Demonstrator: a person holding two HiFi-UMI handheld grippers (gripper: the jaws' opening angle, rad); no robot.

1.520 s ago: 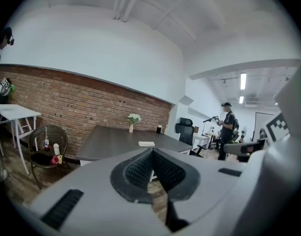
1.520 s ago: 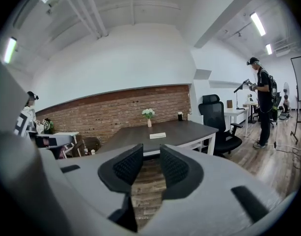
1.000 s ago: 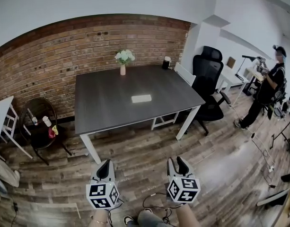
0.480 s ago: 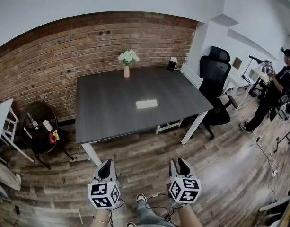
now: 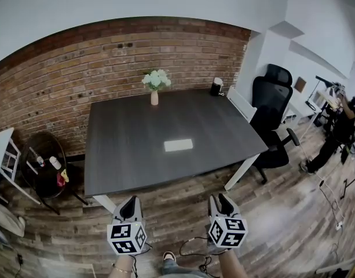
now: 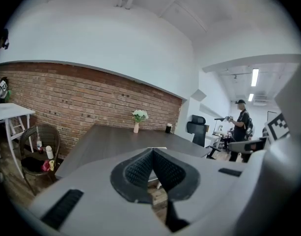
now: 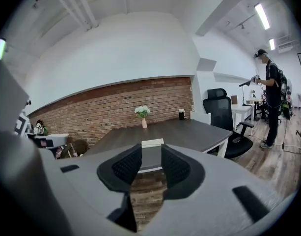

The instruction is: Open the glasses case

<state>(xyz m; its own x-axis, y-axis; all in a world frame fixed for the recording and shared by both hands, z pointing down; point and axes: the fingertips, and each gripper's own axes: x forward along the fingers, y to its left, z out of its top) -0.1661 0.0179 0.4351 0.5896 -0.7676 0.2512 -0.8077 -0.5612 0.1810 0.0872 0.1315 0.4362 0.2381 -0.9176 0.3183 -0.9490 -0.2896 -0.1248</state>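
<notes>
You stand on the wood-plank floor (image 5: 270,213), short of the dark grey rectangular counter (image 5: 125,155). The flat white rectangular glasses case (image 5: 178,145) lies on the counter near its middle, a little toward your edge and well apart from both tools.

Your left hand-held gripper (image 5: 130,200) hangs over the floor. Its ribbed black pads are pressed together at the tips with nothing between them. Your right hand-held gripper (image 5: 218,197) sits beside it, jaws spread with a clear gap and closing. Nothing is between them; in the right gripper view the case shows only far beyond the gap.

At the counter's far edge stands a small pale vase of white flowers (image 5: 154,88), with a dark cylindrical container (image 5: 216,87) at the far right corner. A red brick wall (image 5: 79,68) runs behind. A black high-backed office chair (image 5: 273,97) stands to the counter's right. A person in dark clothes (image 5: 345,120) is at the right edge of the head view.
</notes>
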